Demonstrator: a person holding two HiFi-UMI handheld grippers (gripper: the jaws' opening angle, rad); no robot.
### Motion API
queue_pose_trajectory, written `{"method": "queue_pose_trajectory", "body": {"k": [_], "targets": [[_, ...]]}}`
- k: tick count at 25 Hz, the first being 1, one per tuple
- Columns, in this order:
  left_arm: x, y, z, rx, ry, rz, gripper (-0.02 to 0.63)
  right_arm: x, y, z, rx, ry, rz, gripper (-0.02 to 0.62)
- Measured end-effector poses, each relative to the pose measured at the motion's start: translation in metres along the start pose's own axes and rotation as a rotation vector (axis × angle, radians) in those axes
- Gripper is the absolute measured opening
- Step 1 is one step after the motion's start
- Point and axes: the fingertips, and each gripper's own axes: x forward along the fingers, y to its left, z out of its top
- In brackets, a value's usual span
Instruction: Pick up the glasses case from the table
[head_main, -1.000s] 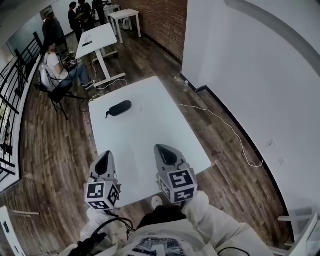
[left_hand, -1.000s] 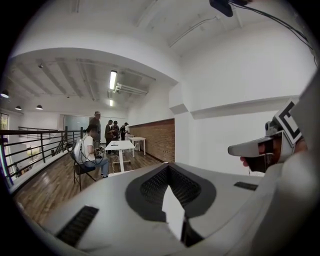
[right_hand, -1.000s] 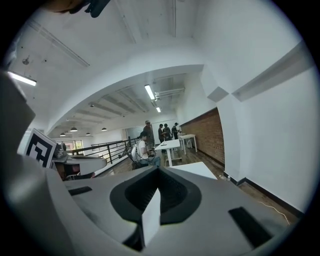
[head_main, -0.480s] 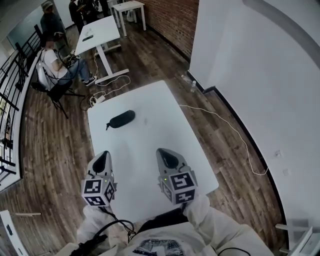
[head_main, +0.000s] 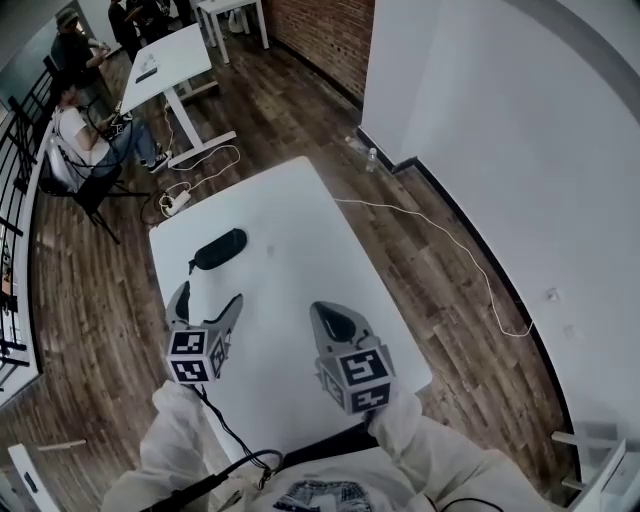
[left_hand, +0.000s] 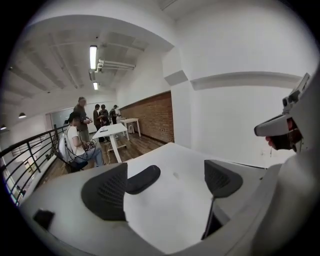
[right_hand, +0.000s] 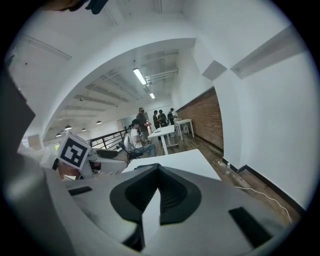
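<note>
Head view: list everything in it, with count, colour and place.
table: one, white, under both grippers
glasses case: one, black, on the table's far left part
cable: one, white, on the floor right of the table
far table: one, white, top left
people: several, by the far table, one seated
brick wall: one, brown, top centre
railing: one, black, left edge
left gripper: one, grey, jaws opening, nothing between them, glasses case ahead
right gripper: one, grey, jaws together, empty
</note>
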Motion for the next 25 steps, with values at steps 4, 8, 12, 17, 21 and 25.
{"method": "queue_pose_trajectory", "body": {"k": [4,8,12,17,21,25], "targets": [[0.044,0.015,-0.005,0.153,0.079,-0.001,0.486,0.001,-0.015,-0.003,0.0,0.015,-0.011,0.007],[0.096,0.033,-0.019,0.447,0.179,-0.012,0.486,-0.003,-0.035,-0.014,-0.002,0.046,-0.04,0.008],[0.142,0.034,-0.05,0.669,0.31,-0.133,0.486,-0.01,-0.052,-0.028,0.009,0.073,-0.074,0.008],[0.192,0.05,-0.088,0.794,0.466,-0.234,0.489,-0.018,-0.065,-0.042,0.008,0.11,-0.099,0.007],[0.214,0.065,-0.112,0.749,0.573,-0.273,0.486,-0.031,-0.074,-0.048,-0.002,0.13,-0.119,0.008],[0.219,0.07,-0.117,0.703,0.621,-0.289,0.424,-0.039,-0.082,-0.054,-0.002,0.149,-0.132,0.008]]}}
